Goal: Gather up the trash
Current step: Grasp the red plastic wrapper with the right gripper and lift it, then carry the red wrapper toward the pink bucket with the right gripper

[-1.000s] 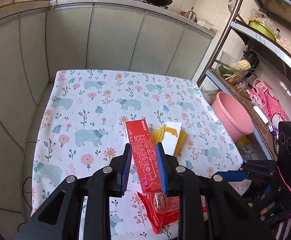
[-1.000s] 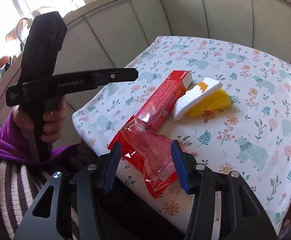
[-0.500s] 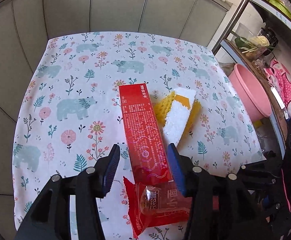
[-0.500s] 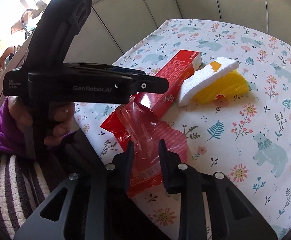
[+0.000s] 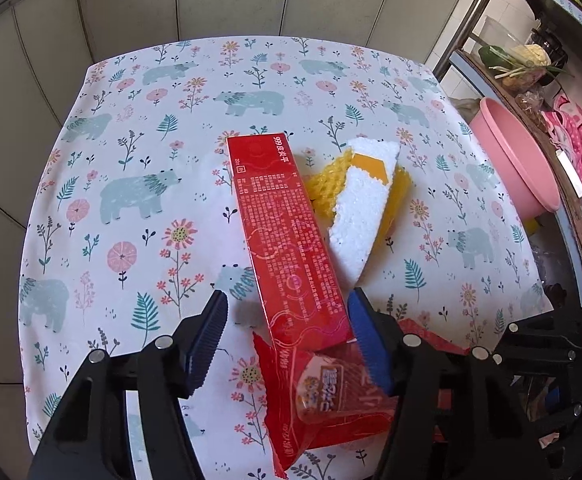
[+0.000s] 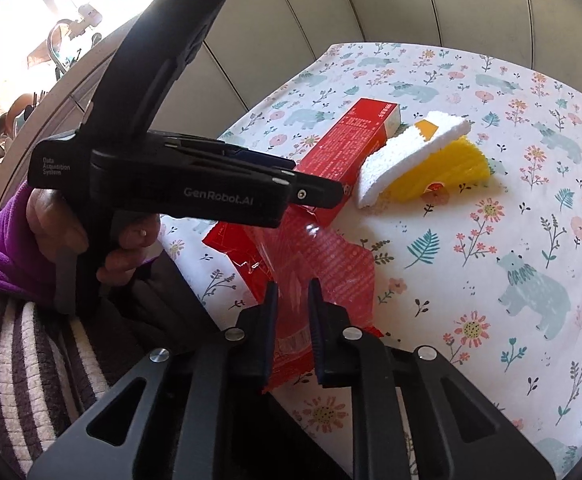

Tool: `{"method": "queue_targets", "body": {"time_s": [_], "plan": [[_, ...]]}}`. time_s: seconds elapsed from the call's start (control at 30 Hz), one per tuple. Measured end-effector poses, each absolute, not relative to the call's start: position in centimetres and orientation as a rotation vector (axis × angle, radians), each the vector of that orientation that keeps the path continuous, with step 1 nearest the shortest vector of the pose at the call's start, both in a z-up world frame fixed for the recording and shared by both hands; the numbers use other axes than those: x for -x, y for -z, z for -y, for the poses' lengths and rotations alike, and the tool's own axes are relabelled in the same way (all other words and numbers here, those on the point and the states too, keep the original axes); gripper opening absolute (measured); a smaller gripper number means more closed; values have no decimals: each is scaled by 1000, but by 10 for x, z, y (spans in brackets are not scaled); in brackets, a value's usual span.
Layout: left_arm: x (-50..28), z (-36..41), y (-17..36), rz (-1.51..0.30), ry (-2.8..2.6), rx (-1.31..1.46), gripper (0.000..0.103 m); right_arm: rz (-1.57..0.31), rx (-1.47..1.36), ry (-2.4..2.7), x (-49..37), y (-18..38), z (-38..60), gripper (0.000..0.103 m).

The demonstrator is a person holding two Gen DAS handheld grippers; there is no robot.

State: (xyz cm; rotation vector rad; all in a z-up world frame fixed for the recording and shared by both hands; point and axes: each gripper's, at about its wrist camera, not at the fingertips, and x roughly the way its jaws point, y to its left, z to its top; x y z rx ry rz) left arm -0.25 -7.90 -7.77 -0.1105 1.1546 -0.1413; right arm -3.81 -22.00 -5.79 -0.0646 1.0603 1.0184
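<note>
Two hand-held black grippers work over a table covered with a white cloth [image 5: 139, 128] printed with bears and flowers. Left gripper [image 5: 287, 334] has its blue-padded jaws wide apart, and they have just been opening; the near end of a long red cardboard box [image 5: 287, 236] lies between them, but the pads do not press on it on either side. This box rests flat on the cloth, and its near end lies over a crumpled red plastic snack wrapper [image 5: 331, 396] (with a clear window in it) close to the near table edge. Right gripper [image 6: 293, 308] has its jaws nearly together, and they have just been closing; the thin red wrapper is pinched between them, still lying on the cloth. Just beside the box, on its right in the left wrist view, lies a broken piece of white foam [image 5: 361, 216] with an orange patch, on top of a yellow foam net sleeve [image 5: 327, 184]. In the right wrist view a hand [image 6: 71, 232] with a purple sleeve holds the handle of the left gripper. Beyond the table edge, a pink plastic basin [image 5: 511, 160] stands under a metal shelf.
</note>
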Motion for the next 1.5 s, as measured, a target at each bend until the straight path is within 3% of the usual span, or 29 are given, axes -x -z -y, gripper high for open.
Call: {"method": "queue_targets", "body": {"time_s": [0.17, 0.77, 1.5], "plan": [[4, 73, 76, -1147, 157, 158, 42, -1056, 84, -1013, 47, 52, 224, 12], [23, 56, 27, -902, 193, 142, 40, -932, 13, -936, 53, 15, 258, 10], [-5, 97, -40, -651, 331, 144, 39, -765, -77, -631, 32, -20, 324, 10]]}}
